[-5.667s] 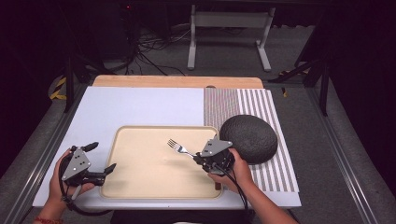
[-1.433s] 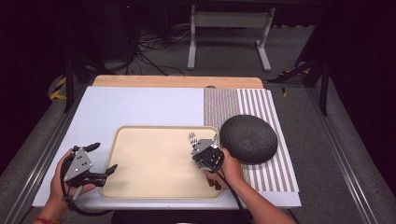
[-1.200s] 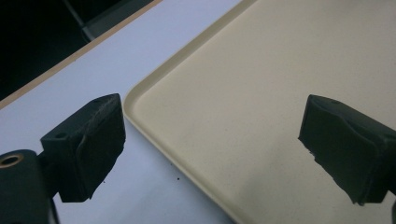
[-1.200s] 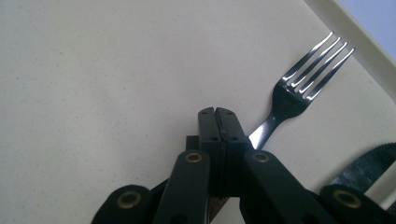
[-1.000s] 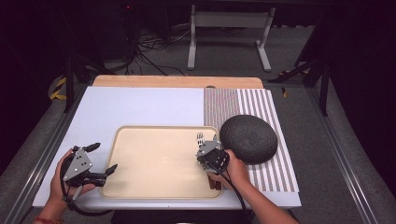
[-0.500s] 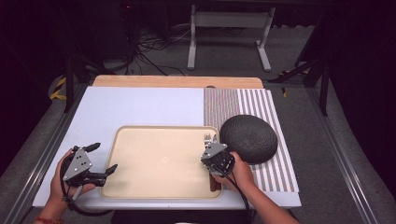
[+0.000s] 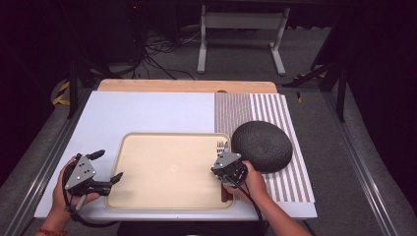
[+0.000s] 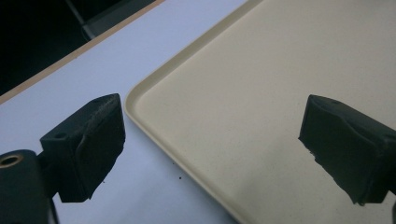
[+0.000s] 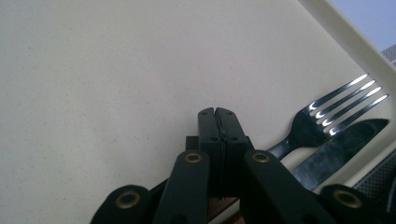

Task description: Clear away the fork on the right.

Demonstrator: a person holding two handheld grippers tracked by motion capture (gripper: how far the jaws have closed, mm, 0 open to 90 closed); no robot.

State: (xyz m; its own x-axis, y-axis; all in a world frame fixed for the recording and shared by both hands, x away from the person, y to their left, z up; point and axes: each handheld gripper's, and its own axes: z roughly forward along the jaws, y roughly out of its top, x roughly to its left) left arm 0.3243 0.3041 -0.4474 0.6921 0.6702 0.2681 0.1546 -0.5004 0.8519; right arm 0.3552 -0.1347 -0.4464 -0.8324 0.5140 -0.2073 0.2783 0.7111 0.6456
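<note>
A beige tray (image 7: 167, 172) lies on the white table top. Along the tray's right edge a fork (image 7: 220, 146) and a dark knife (image 9: 338, 149) lie side by side. The fork (image 9: 322, 114) points up and to the right, and its neck runs back in under the base of my right gripper (image 9: 217, 114). That gripper's jaws are pressed together, and my right gripper (image 7: 223, 160) sits low over the tray's right side. My left gripper (image 7: 109, 165) hovers at the tray's left edge. My left gripper (image 8: 215, 112) stands wide open, with the tray rim (image 8: 154, 126) between its jaws.
A dark grey round dish (image 7: 261, 146) rests on a striped placemat (image 7: 275, 105) just right of the tray. A wooden board (image 7: 187, 86) borders the table's far edge. Bare white table (image 7: 147, 110) stretches behind the tray.
My right gripper has carried the fork from the middle of the tray to its right edge and turned it lengthways. The left gripper has stayed put.
</note>
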